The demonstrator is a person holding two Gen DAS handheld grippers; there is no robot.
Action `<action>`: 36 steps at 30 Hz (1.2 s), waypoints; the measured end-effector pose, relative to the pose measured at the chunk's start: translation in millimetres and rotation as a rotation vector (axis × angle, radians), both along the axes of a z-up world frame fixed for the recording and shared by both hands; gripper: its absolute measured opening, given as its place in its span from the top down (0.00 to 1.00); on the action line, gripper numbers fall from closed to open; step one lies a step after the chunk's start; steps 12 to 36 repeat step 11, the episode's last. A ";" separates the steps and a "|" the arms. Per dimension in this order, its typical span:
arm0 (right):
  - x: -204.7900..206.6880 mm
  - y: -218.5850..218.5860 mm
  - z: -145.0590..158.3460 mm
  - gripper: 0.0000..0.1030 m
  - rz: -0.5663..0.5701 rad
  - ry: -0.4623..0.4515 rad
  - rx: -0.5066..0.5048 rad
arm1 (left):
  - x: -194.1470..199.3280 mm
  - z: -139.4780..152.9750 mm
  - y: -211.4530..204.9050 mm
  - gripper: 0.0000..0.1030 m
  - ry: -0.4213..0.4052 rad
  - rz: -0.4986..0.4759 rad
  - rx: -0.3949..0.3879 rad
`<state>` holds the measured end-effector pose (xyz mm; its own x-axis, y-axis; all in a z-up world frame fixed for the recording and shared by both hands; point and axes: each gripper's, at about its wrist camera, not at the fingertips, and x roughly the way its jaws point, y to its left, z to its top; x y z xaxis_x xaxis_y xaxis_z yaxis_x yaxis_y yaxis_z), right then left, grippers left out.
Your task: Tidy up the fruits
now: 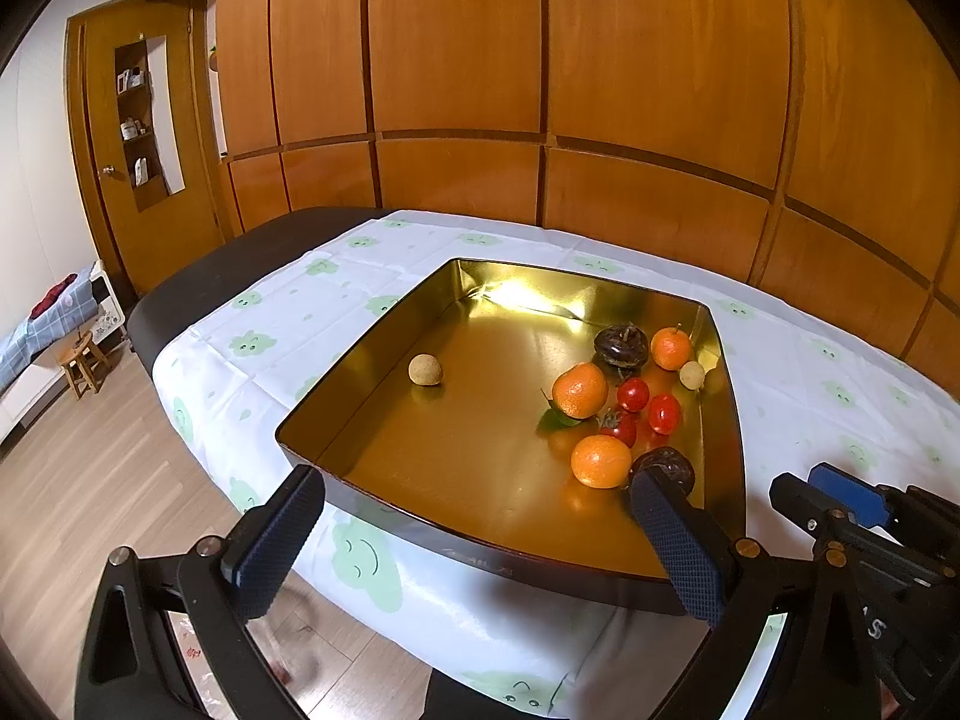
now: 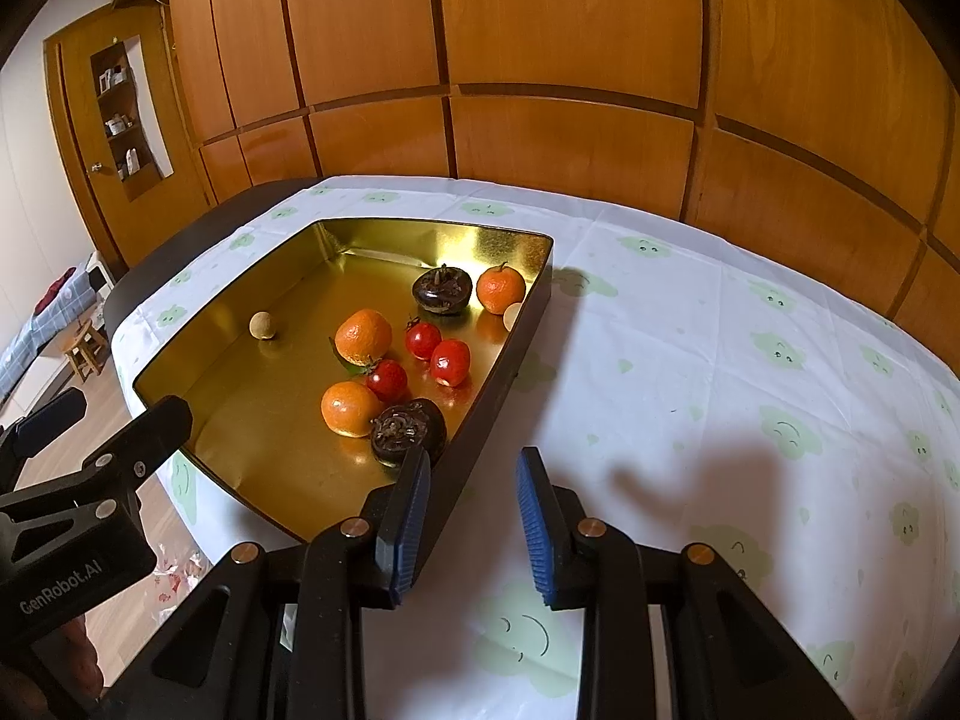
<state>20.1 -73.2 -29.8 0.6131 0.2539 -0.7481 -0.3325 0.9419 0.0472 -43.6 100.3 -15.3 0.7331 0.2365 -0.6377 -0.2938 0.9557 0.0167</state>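
A gold tray [image 1: 372, 342] lies on the cloth-covered table. Three mandarins [image 1: 579, 390], three cherry tomatoes [image 1: 664, 413], two dark mangosteens [image 1: 621, 345] and a longan [image 1: 692, 374] crowd its right side. Another longan [image 1: 425, 370] sits alone at the left. My left gripper [image 1: 480, 498] hangs wide open over the tray's near rim, holding nothing. My right gripper [image 2: 474, 480] hovers at the tray's near right wall [image 2: 510, 360], beside the closer mangosteen [image 2: 408, 429]. It is shut to a narrow gap with nothing between its pads, and it also shows at the right of the left wrist view [image 1: 828, 495].
A white tablecloth with green cloud faces [image 2: 720, 360] covers the table right of the tray. Wooden wall panels [image 1: 540, 60] rise behind the table. The table's dark left edge [image 1: 210, 264] drops to a wood floor with a small stool [image 1: 81, 360].
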 end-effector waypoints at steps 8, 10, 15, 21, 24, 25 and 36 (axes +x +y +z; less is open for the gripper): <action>1.4 -2.0 -0.5 0.71 -0.002 0.002 0.002 | -0.6 1.9 0.1 0.00 -0.022 -0.004 -0.002; 4.4 -6.7 0.2 0.71 -0.008 0.006 0.014 | -0.2 3.6 -0.5 0.00 -0.027 -0.008 0.000; 6.8 -11.2 0.5 0.71 -0.010 0.012 0.023 | 0.3 4.0 -0.7 0.00 -0.027 -0.012 -0.002; 6.8 -11.2 0.5 0.71 -0.010 0.012 0.023 | 0.3 4.0 -0.7 0.00 -0.027 -0.012 -0.002; 6.8 -11.2 0.5 0.71 -0.010 0.012 0.023 | 0.3 4.0 -0.7 0.00 -0.027 -0.012 -0.002; 6.8 -11.2 0.5 0.71 -0.010 0.012 0.023 | 0.3 4.0 -0.7 0.00 -0.027 -0.012 -0.002; 6.8 -11.2 0.5 0.71 -0.010 0.012 0.023 | 0.3 4.0 -0.7 0.00 -0.027 -0.012 -0.002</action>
